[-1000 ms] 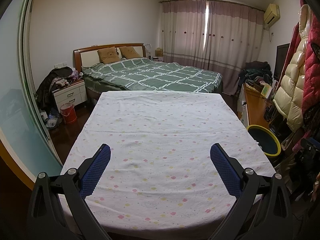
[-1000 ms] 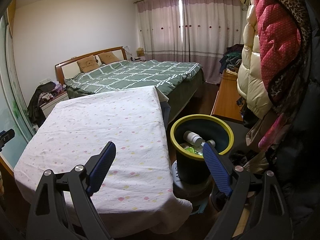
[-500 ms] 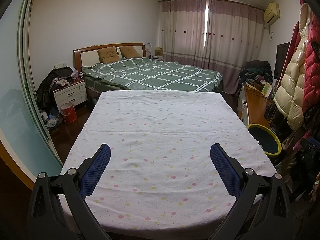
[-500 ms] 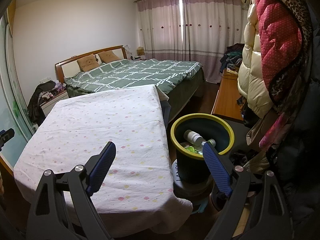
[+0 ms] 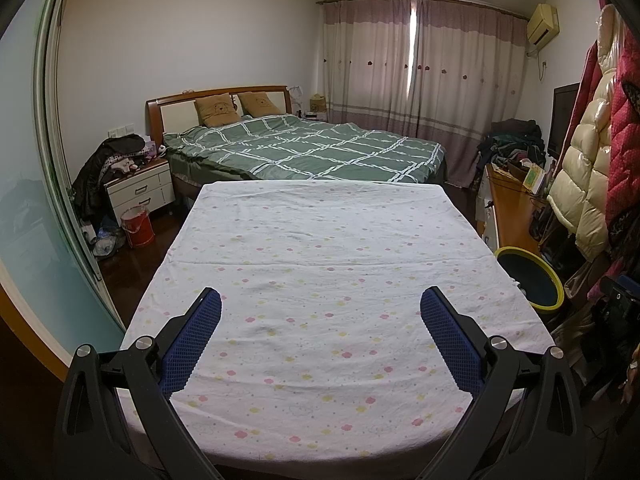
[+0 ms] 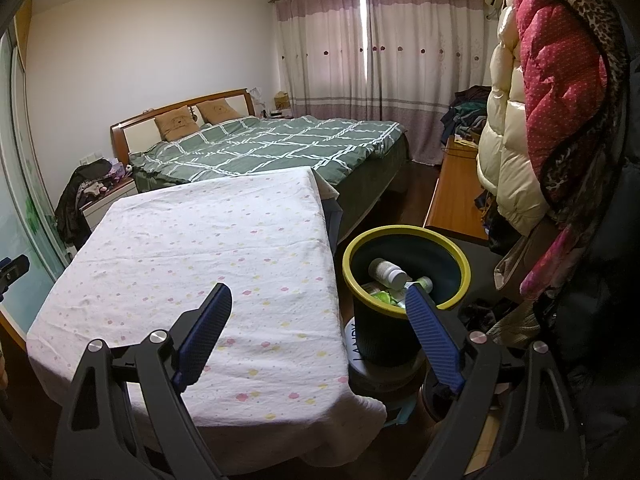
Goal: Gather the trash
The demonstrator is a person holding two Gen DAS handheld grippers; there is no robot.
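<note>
Both tools, left (image 5: 320, 316) and right (image 6: 318, 312), gape wide, empty, over the sheeted table (image 6: 192, 248). Bin (image 6: 404, 276) just right of table holds bottles (image 6: 386, 272). Bed (image 5: 304, 148) behind, coats (image 6: 532, 128) crowding right.

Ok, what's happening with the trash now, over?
Left tool open, empty, over the flowered cloth. Right tool open, empty. Bin beside the table holds a white bottle and green wrappers. Nothing in the way.
</note>
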